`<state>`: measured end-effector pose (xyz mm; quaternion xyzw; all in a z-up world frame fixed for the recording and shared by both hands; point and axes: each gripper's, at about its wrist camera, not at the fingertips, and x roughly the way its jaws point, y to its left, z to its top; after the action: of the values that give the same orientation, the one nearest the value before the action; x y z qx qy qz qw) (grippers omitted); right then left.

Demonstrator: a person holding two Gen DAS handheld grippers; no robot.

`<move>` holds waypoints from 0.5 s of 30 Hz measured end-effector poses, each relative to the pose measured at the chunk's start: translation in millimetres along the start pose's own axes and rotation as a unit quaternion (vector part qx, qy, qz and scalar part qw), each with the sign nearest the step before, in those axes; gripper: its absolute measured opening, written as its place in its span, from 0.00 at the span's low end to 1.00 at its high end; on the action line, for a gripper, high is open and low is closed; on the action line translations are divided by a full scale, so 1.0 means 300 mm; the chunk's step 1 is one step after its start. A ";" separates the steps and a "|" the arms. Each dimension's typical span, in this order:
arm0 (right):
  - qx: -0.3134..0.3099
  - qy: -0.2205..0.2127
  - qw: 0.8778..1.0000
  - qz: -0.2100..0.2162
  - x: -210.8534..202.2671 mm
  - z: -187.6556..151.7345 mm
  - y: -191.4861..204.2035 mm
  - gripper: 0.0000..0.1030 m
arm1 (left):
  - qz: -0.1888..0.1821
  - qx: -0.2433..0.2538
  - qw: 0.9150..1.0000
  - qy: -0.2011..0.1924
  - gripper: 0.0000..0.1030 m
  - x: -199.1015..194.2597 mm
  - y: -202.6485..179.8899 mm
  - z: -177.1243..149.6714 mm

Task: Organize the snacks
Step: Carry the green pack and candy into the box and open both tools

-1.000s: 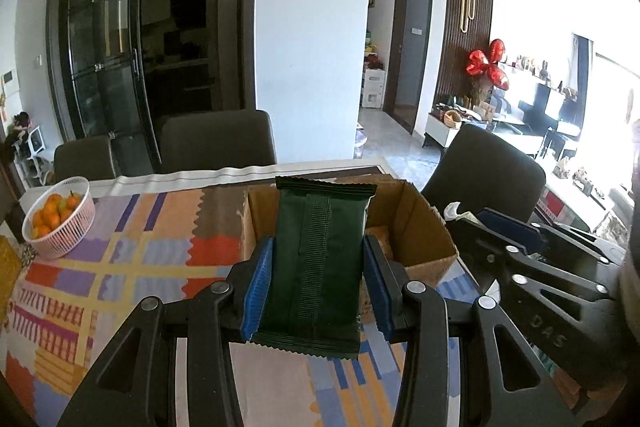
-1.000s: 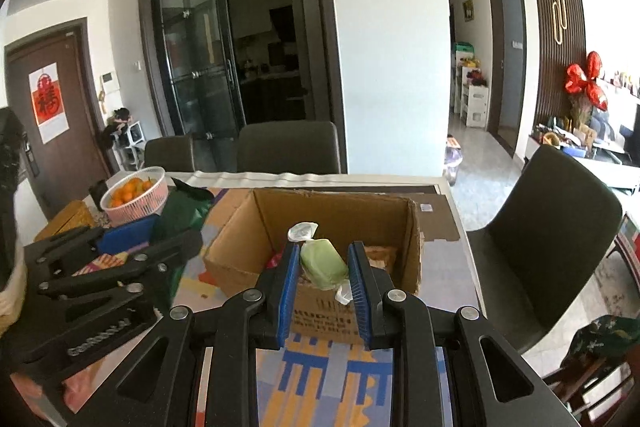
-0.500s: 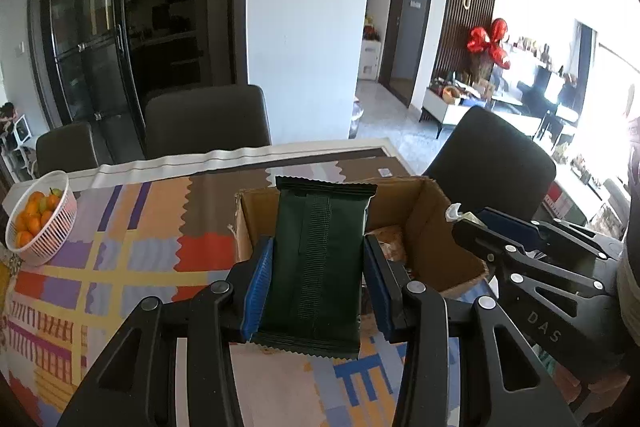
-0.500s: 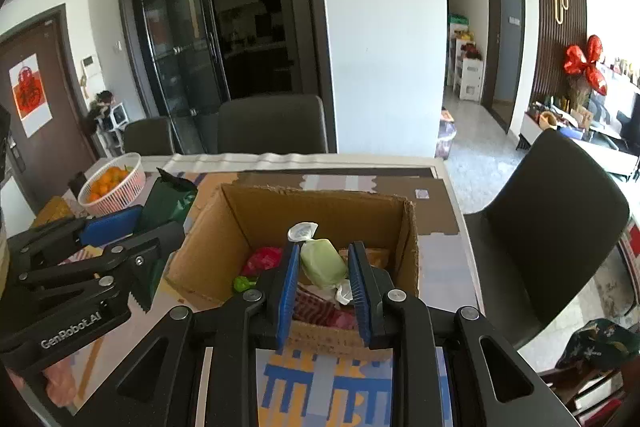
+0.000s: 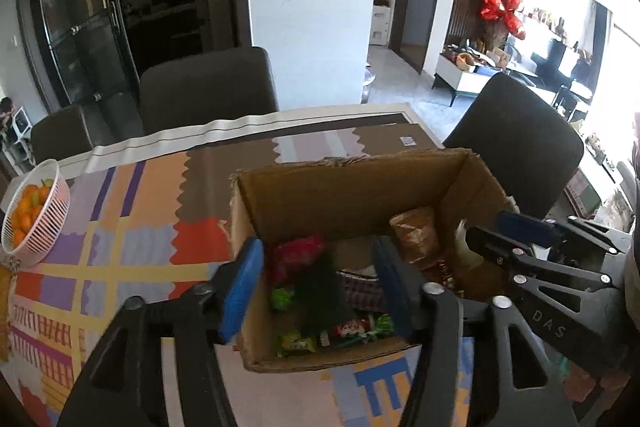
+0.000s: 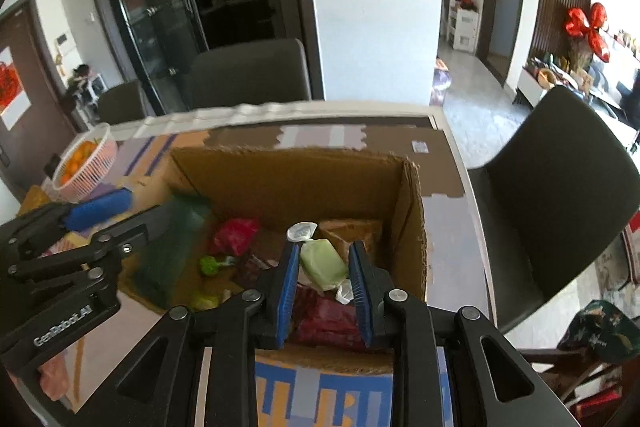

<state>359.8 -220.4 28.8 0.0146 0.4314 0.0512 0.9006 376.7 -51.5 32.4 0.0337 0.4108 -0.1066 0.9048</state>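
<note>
An open cardboard box point(image 5: 340, 195) stands on the patterned tablecloth and holds several snacks. My left gripper point(image 5: 318, 287) hangs over the box's near left part. Its jaws are opening and its pads touch nothing. The dark green packet point(image 5: 320, 291), blurred, is dropping away between them into the box. From the right wrist it shows as a green blur point(image 6: 172, 251) under the left gripper point(image 6: 120, 217). My right gripper point(image 6: 325, 283) is over the near right part, jaws opening. A pale green wrapped candy point(image 6: 322, 263) sits tilted and loose between its pads.
Inside the box lie a red packet point(image 5: 298, 255), a brown packet point(image 5: 414, 231) and small green sweets. A white basket of oranges point(image 5: 32, 215) stands at the table's far left. Dark chairs point(image 5: 208, 87) line the far side, and another chair point(image 6: 560, 187) is at the right.
Both grippers moved forward and down over the box. The left jaws spread and let go of the dark green packet. The right jaws widened around the pale green candy.
</note>
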 end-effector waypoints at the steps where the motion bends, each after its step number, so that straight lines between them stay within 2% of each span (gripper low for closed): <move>1: 0.002 0.002 1.000 -0.005 0.005 -0.001 -0.007 0.42 | 0.004 0.001 1.000 0.000 0.57 -0.001 0.002 -0.005; 5: 0.003 0.005 1.000 -0.020 0.003 -0.026 -0.011 0.45 | 0.031 0.004 1.000 -0.003 0.61 -0.016 0.011 -0.037; 7: 0.002 0.002 1.000 -0.027 -0.014 -0.041 -0.007 0.52 | 0.036 0.002 0.999 -0.007 0.64 -0.036 0.014 -0.058; 11: 0.000 -0.020 0.999 -0.039 -0.075 -0.071 0.001 0.60 | 0.057 0.006 0.998 -0.026 0.69 -0.095 0.012 -0.097; 15: 0.002 -0.044 0.998 -0.051 -0.156 -0.104 0.007 0.70 | 0.072 0.008 0.996 -0.048 0.81 -0.183 0.003 -0.152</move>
<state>306.2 -223.8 45.9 -0.0036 0.3915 0.0038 0.9202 308.1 -34.8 43.6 0.0654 0.3624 -0.0462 0.9286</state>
